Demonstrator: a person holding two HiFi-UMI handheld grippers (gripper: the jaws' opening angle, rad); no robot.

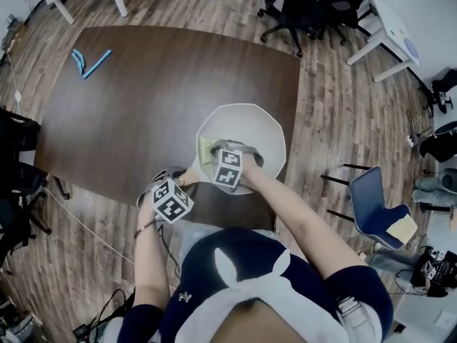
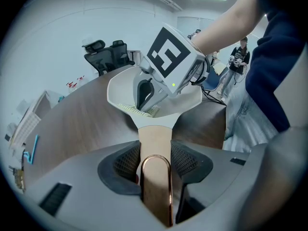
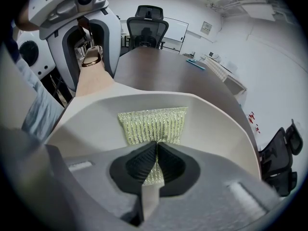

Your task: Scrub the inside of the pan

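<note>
A cream pan [image 1: 246, 114] sits near the front edge of the dark brown table [image 1: 143, 106]. Its tan handle [image 2: 155, 143], which ends in a copper loop, lies between the jaws of my left gripper [image 2: 155, 165], and they are shut on it. My right gripper [image 3: 156, 150] reaches down inside the pan [image 3: 96, 124] and is shut on a yellow-green scrub pad [image 3: 153, 124]. The pad lies flat against the pan's inner floor. In the head view the pad [image 1: 206, 149] shows at the pan's left inner side, beside the right gripper [image 1: 218, 151].
A blue tool [image 1: 89, 63] lies at the table's far left. Black office chairs [image 1: 307, 6] stand beyond the table's far right corner, and a blue chair [image 1: 375, 206] stands on the floor to the right. The person's body is close behind the front table edge.
</note>
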